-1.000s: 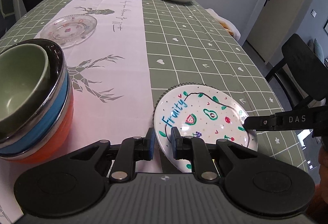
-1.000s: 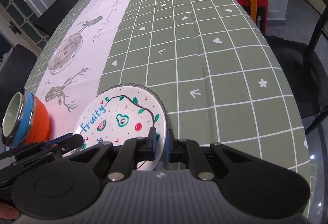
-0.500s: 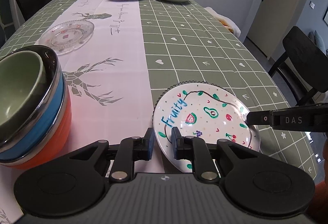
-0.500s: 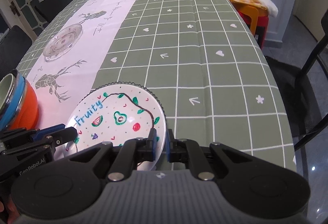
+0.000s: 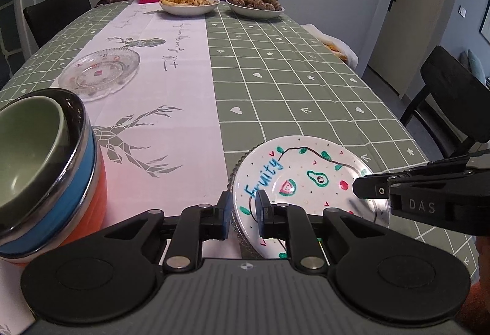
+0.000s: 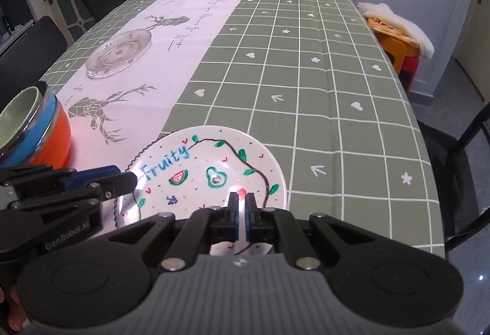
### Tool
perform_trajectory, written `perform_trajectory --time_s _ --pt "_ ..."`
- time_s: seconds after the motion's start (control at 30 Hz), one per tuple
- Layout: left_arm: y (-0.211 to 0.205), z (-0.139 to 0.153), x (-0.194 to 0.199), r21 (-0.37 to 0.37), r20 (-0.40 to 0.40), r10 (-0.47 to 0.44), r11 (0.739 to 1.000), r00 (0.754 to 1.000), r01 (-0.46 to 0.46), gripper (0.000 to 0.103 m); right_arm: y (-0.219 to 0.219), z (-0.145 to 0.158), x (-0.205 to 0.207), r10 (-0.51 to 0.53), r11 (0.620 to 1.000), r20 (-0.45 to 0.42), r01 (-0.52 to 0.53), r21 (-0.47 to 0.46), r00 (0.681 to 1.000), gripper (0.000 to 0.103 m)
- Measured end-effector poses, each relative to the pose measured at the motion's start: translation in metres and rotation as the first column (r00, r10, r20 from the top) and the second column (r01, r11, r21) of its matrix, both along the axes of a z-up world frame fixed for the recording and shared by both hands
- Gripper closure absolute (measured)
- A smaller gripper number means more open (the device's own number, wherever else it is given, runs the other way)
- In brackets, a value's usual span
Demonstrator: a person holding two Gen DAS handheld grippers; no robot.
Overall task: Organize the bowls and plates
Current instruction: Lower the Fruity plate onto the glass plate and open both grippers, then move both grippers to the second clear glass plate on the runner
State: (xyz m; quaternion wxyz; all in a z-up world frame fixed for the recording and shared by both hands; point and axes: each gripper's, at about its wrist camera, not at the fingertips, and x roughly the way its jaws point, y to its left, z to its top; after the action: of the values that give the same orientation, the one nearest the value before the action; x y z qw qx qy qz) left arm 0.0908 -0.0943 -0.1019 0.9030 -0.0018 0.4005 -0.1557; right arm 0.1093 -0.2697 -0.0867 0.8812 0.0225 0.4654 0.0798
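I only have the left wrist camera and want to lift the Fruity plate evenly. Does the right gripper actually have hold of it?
Observer: Yes. In the right wrist view the right gripper has its jaws almost together, pinching the near rim of the Fruity plate.
Operator: Is there anything off the table's right side that I should avoid?
Observer: An orange stool topped by a white cushion stands close beside that edge.
Operator: And on the left side?
Observer: A second black chair, nearer than the one you see, sits on the same side as the bowl stack.
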Motion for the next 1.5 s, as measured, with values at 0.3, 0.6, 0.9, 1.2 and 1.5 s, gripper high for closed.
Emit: perform_trajectory --time_s 0.3,0.6,0.9,1.2,1.5 --pt "0.010 0.025 -0.003 -0.047 0.010 -0.025 0.999 1.000 0.026 0.067 0.007 0.009 -0.004 0.022 1.000 0.046 -0.021 -0.013 0.999 0.071" --pt "0.050 0.074 0.008 -0.078 -0.005 -0.070 0.995 0.998 0.069 0.063 0.011 0.025 0.007 0.023 0.990 -0.015 -0.020 0.137 1.000 0.049" --pt "0.117 0.122 0.051 -0.049 -0.029 -0.078 0.996 0.997 0.076 0.063 0.040 0.041 0.057 0.001 0.962 -0.080 0.021 0.273 0.997 0.048" --pt "0.182 0.115 0.127 0.022 -0.020 0.030 0.999 0.999 -0.029 0.063 0.082 0.031 0.129 -0.019 0.952 -0.150 0.064 0.300 0.988 0.048" --pt "0.227 0.060 0.193 -0.085 -0.012 0.151 0.985 0.989 -0.151 0.063 0.121 0.020 0.197 -0.010 0.951 -0.095 0.039 0.308 0.995 0.054"
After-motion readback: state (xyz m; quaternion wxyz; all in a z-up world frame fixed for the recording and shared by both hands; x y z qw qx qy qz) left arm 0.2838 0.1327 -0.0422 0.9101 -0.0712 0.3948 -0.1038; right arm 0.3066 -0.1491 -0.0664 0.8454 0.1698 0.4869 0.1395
